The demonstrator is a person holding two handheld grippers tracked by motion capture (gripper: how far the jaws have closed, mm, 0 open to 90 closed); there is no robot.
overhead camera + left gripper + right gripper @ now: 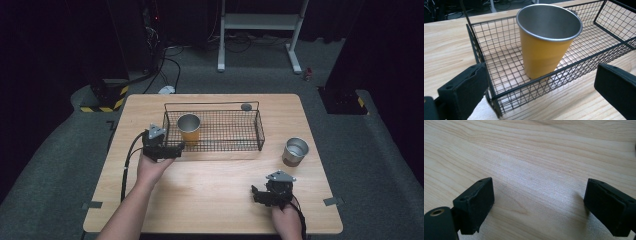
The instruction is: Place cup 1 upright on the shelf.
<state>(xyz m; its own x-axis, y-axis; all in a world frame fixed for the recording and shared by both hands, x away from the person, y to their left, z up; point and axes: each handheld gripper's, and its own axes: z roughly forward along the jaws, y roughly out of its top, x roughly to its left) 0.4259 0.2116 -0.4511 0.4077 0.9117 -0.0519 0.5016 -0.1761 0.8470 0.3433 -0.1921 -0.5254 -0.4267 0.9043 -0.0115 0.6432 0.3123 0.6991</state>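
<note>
Cups are what we are sorting here, it seems, into the wire basket (260,131) at the middle of the high view. One yellow cup (189,129) already stands upright in the basket's left end; in the left gripper view it fills the upper centre (546,47), steel inside, resting on the mesh floor just behind the near wall (564,75).

Our left tongs (177,149) sit at the basket's lower-left corner in the high view, jaws wide apart and holding nothing; the left gripper view shows the two black pads spread to either side of the frame, the basket corner between them and the cup beyond. We judge this half of the job done: the cup is set down and free of the jaws.

A second cup, the steel one (295,151), stands on the counter (215,200) right of the basket, well apart from it and not yet touched. Our right tongs (259,195) lie low at the lower right of the high view, near that cup but short of it. In the right gripper view (537,202) the jaws gape wide over bare wood, with nothing between them.

So, as we read it, one cup is in and one is left: the steel cup has yet to be gripped, lifted over the wire wall and stood in the basket's open right part. A small dark round thing (246,107) sits by the far rim; we cannot tell what it is.
</note>
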